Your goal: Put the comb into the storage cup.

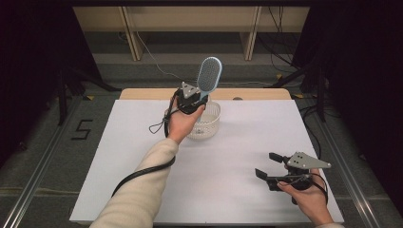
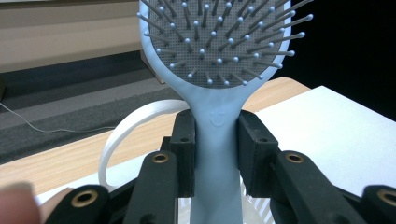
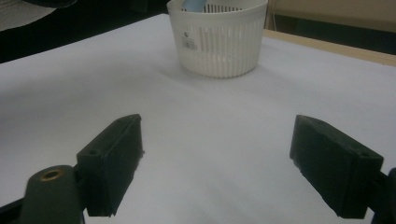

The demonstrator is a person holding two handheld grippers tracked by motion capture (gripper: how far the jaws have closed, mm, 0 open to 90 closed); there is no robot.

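The left gripper (image 1: 192,100) is closed tight on the handle of a light blue hairbrush (image 1: 209,75), and holds it up above a white basket (image 1: 209,124) at the far side of the counter (image 1: 223,156). In the left gripper view the hairbrush (image 2: 217,70) stands straight up between the two black jaws, which press on both sides of its thin neck. The brush head is a wide oval with a grey pad full of thin pins, and each pin has a tiny round tip. The handle is smooth. The bottom end of the handle hangs over the basket. The basket (image 3: 218,39) is round, made of white plastic, with thin slits all around its wall and a small sticker on the side. A white curved strip (image 2: 126,135) arches behind the left gripper. The right gripper (image 1: 272,167) sits low at the near right of the counter, well apart from the basket. Its jaws are wide open and hold nothing. The counter top is flat, white and plain, with a wood edge at the back. Black cables (image 1: 142,173) trail from the left gripper along the sleeve.
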